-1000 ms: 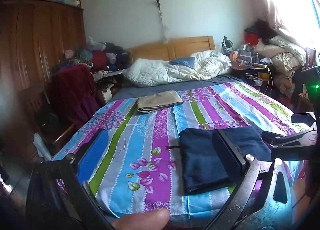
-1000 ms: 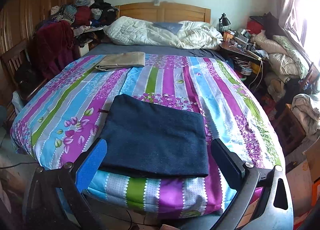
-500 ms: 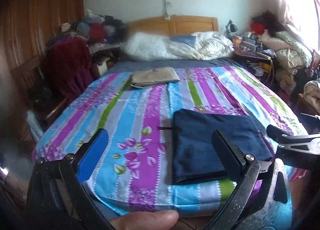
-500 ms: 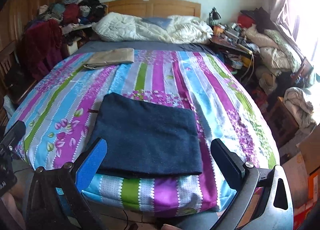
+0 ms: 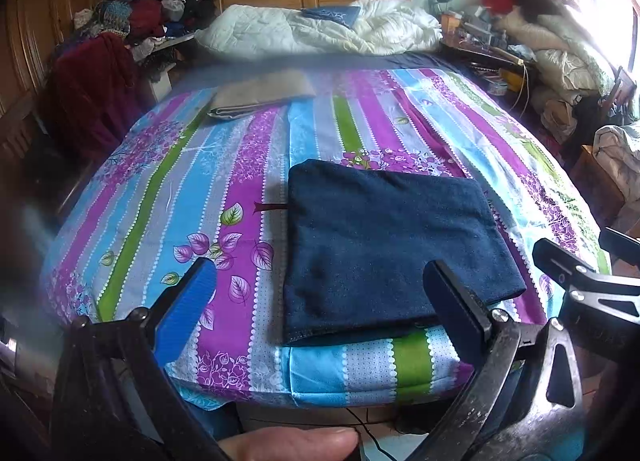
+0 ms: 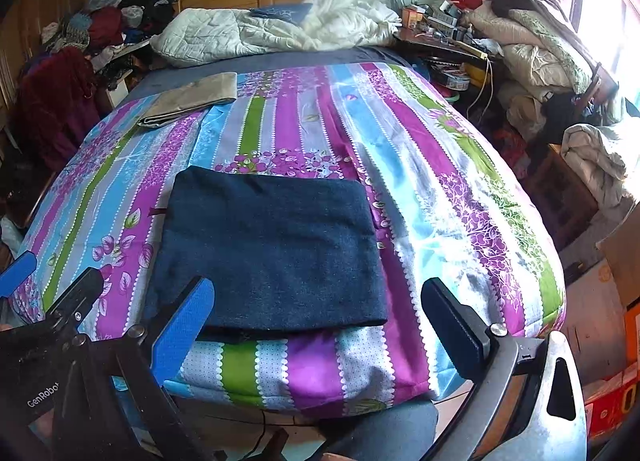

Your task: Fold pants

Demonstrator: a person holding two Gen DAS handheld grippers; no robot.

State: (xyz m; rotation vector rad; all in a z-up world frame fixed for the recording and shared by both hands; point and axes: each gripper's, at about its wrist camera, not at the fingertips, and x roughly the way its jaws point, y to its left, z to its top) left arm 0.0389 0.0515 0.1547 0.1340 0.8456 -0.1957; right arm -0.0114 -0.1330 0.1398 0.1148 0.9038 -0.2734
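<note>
The navy pants (image 5: 384, 249) lie folded into a rectangle near the bed's (image 6: 460, 197) front edge. The left gripper (image 5: 316, 301) and right gripper (image 6: 316, 309) hang just off that edge, fingers spread wide, holding nothing

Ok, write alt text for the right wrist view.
Dark blue folded pants lie flat near the foot of a bed with a striped floral sheet, beyond the open, empty right gripper. A folded tan garment lies farther up, left.
</note>
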